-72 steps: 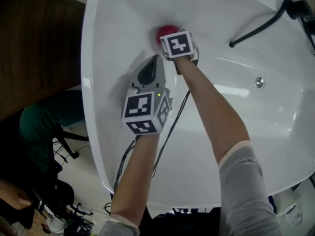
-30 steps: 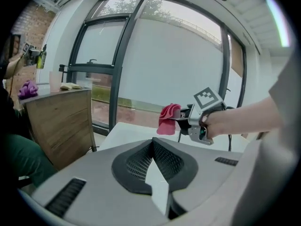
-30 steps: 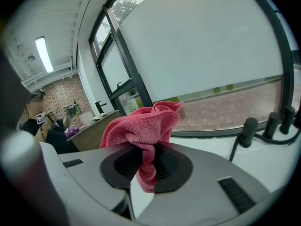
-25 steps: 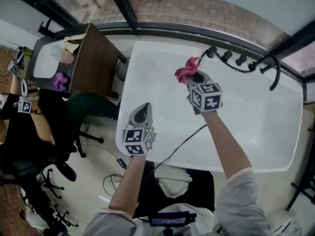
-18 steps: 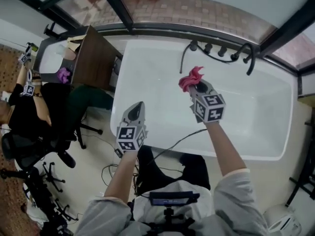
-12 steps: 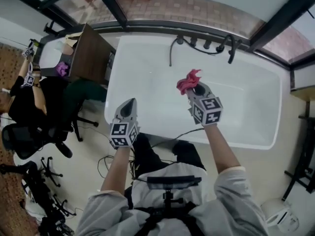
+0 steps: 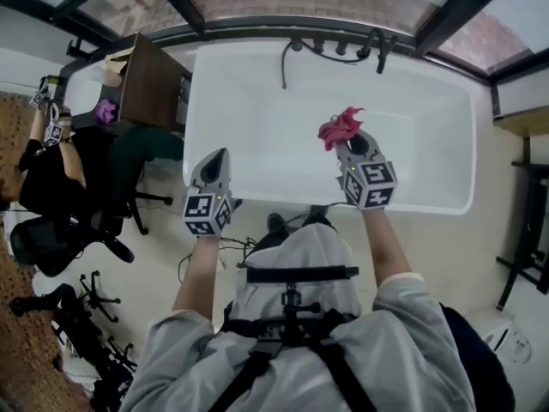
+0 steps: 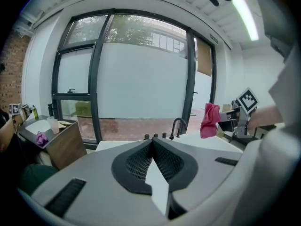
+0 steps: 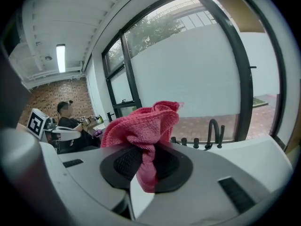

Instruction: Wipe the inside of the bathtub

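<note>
Right hand-held gripper (image 7: pixel 347 142) clamps pink cloth (image 7: pixel 340 126).

No readable text.
No letters, digits or brand marks legible in any view; cubes on left gripper (image 7: pixel 214 154) and right gripper (image 7: pixel 346 137) carry only black-and-white square marker patterns.
</note>
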